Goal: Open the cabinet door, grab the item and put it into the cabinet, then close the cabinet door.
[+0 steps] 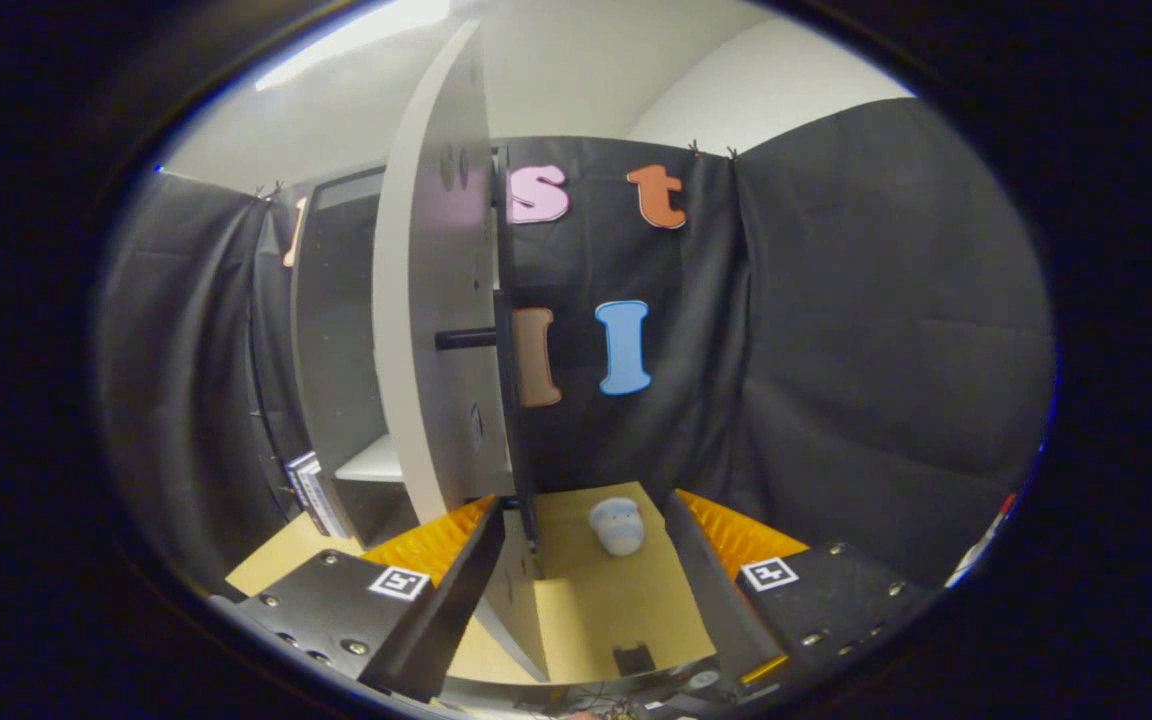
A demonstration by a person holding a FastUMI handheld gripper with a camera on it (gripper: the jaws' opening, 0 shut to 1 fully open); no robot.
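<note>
Pale item: a small, soft-looking blue-white object (617, 525) lies on the tan tabletop (626, 610), just ahead of the fingers and slightly nearer the right one, clear of the cabinet.
Gripper: the gripper (584, 540) has its fingers spread wide with nothing between them but bare table; neither finger touches the item.
Door: the grey cabinet door (436, 330) is swung out edge-on toward the camera, its lower edge passing just beside the left finger (456, 570); a dark handle (466, 339) juts from its face.
Cabinet: the dark carcass (336, 340) stands left of the door, a light shelf (376, 462) visible inside.
Step in hand: judging by the door standing open, opening looks done and the grab comes next.
Why so held: wide fingers aimed over the item probably prepare to straddle it.
Risk: the door's edge sits close to the left finger and could get nudged.
</note>
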